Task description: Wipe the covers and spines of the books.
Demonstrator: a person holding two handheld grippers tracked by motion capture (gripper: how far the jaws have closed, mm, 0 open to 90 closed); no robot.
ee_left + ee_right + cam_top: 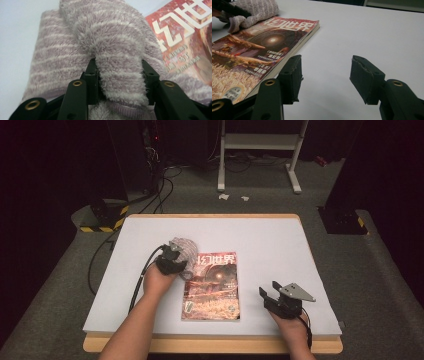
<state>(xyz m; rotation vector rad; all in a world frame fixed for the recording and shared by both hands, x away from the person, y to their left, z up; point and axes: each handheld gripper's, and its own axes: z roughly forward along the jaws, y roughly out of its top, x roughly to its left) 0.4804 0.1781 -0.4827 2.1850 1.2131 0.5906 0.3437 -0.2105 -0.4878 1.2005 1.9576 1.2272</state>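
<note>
Towel [82, 50], fluffy, mauve with pale stripes, bunched: sits toward the left of the worktop's [280, 235] middle, its right part lapping over the top-left corner of the magazine [212, 287].

Near edge first. Right gripper [266, 296] rests close to the near right corner of the worktop, fingers [367, 80] apart with nothing between them; the magazine's near right edge lies just beside its left finger.

Farther in, left gripper [176, 259]: fingers [91, 77] clamped on a thick fold of the towel, pile bulging above the pads.

Step in hand, as I judge it: moving or dragging the towel by that fold. To do it well, keep the clamp firm on the full thickness of the fold, lift enough that the trailing edge clears the magazine cover rather than dragging it askew, and steady the magazine with the free right gripper if it shifts.

Containers: none on the worktop.
</note>
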